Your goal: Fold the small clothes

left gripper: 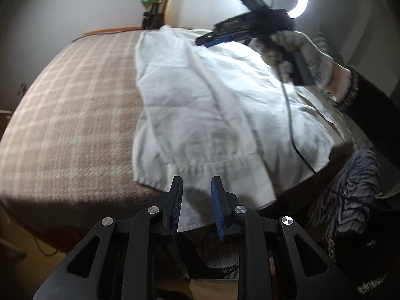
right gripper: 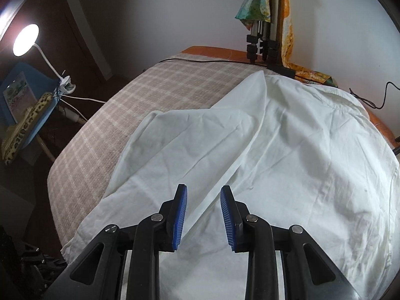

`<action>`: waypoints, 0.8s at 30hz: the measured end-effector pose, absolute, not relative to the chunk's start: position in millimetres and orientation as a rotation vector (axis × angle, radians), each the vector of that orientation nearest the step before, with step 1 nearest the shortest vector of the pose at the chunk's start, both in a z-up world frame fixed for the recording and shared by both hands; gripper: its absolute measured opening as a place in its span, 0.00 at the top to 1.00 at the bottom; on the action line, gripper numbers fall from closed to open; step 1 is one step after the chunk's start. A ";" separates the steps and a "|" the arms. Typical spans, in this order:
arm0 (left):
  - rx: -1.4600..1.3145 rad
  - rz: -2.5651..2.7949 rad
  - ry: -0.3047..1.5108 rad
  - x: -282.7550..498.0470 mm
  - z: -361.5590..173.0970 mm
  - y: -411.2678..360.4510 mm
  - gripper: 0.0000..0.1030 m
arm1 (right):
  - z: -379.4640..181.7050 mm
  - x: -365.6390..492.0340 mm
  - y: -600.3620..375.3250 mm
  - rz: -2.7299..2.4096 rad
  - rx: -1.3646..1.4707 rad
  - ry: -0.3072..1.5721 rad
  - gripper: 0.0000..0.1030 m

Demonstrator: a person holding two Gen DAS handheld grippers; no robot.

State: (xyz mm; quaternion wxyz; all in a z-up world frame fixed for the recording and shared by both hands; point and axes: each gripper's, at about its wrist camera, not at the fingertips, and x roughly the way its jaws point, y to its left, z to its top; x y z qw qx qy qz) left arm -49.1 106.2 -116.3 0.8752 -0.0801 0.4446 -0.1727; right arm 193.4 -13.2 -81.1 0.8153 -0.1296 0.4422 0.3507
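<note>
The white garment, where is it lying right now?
The white garment lies spread on the checked blanket, toward its right side in the right wrist view, with both open grippers, left gripper and right gripper, above its near edge.

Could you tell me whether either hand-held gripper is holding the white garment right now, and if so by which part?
Neither holds anything. The left hand-held gripper and the right hand-held gripper both stand open above the white garment, with no cloth between their pads.
</note>
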 end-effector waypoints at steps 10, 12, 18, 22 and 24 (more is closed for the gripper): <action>-0.184 -0.263 0.917 -44.4 -119.7 115.9 0.77 | -119.8 159.4 -4.2 0.785 -0.452 0.993 0.72; -0.200 -0.224 0.901 -42.9 -117.6 122.3 0.61 | -127.5 156.1 -4.2 0.763 -0.506 1.000 0.72; -0.267 -0.162 0.912 -28.0 -122.5 140.3 0.52 | -115.0 155.9 -6.5 0.771 -0.461 1.003 0.68; -0.316 -0.167 0.929 -19.0 -128.7 147.2 0.51 | -94.4 158.6 0.3 0.798 -0.386 0.998 0.62; -0.360 -0.181 0.936 -16.3 -131.4 151.7 0.52 | -87.7 160.4 8.5 0.807 -0.352 1.010 0.48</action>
